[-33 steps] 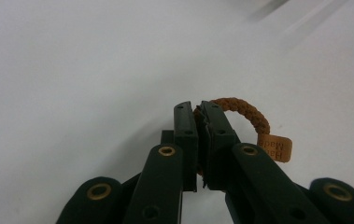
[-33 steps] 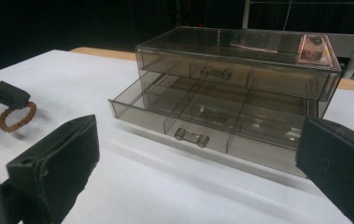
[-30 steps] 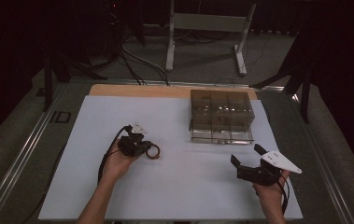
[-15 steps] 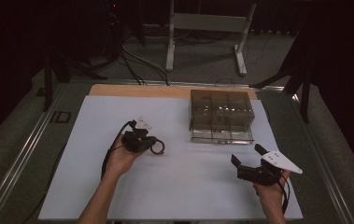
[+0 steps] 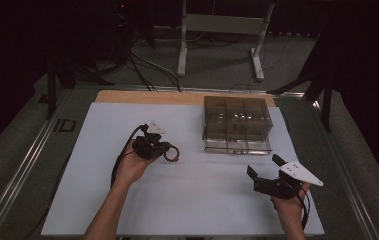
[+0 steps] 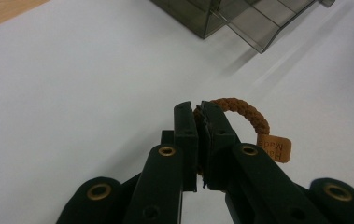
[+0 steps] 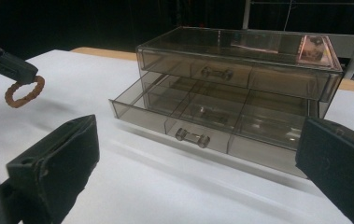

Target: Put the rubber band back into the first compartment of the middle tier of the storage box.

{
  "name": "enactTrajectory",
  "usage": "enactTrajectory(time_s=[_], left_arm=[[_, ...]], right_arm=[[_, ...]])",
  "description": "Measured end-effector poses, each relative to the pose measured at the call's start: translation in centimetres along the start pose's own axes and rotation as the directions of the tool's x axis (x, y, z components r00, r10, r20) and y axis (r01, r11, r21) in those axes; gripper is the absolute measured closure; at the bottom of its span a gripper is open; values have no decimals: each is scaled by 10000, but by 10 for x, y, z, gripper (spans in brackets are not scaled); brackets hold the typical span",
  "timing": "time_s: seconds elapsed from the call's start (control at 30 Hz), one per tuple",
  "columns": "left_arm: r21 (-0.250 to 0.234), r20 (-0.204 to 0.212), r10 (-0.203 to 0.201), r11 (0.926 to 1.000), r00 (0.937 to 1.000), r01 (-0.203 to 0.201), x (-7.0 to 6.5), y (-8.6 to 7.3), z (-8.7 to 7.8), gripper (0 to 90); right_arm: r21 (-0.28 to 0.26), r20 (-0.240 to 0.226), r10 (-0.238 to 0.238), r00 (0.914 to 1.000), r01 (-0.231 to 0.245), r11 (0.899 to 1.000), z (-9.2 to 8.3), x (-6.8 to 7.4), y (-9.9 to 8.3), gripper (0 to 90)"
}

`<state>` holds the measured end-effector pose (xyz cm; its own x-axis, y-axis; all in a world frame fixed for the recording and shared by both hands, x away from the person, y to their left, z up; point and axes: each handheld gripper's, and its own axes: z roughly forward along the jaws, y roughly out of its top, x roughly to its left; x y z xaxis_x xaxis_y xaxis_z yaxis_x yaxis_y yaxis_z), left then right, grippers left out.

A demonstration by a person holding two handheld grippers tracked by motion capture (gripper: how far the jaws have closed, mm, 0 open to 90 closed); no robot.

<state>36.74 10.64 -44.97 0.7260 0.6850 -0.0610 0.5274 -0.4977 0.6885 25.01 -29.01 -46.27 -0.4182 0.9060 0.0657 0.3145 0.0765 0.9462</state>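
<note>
The little brown braided ring [image 6: 240, 108] is pinched in your left tongs [image 6: 201, 114]. The jaws are pressed tight on one side of it, and the rest of the loop, with its small tag, sticks out to the side. In the right gripper view the ring [image 7: 24, 92] hangs just above the white desk [image 5: 127, 210], with its shadow under it, so it looks lifted off the top. It is well to the left of the smoky see-through drawer box [image 5: 237, 122].

The box has a low drawer [image 7: 188, 116] pulled out toward you. It has little walls inside that split it into parts, and they look empty.

Your right tongs [image 5: 266, 169] are spread wide with nothing in them. They sit near the front right of the box, pointing at it.

So the picking-up part looks done, and the carrying part is in hand. Next, I think, you need to bring the ring across over the open drawer, hold it above one part, go low, and then let the jaws open. Watch the tag so it does not catch on the drawer's front edge.
</note>
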Motion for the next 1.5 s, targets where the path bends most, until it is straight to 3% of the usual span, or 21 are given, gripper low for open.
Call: enactTrajectory(time_s=[1.5], left_arm=[[-252,93,234,9994,9997,-232,-7,33,6,882]], right_arm=[[6,4,-30,10000,30,10000,0,-1,0,0]])
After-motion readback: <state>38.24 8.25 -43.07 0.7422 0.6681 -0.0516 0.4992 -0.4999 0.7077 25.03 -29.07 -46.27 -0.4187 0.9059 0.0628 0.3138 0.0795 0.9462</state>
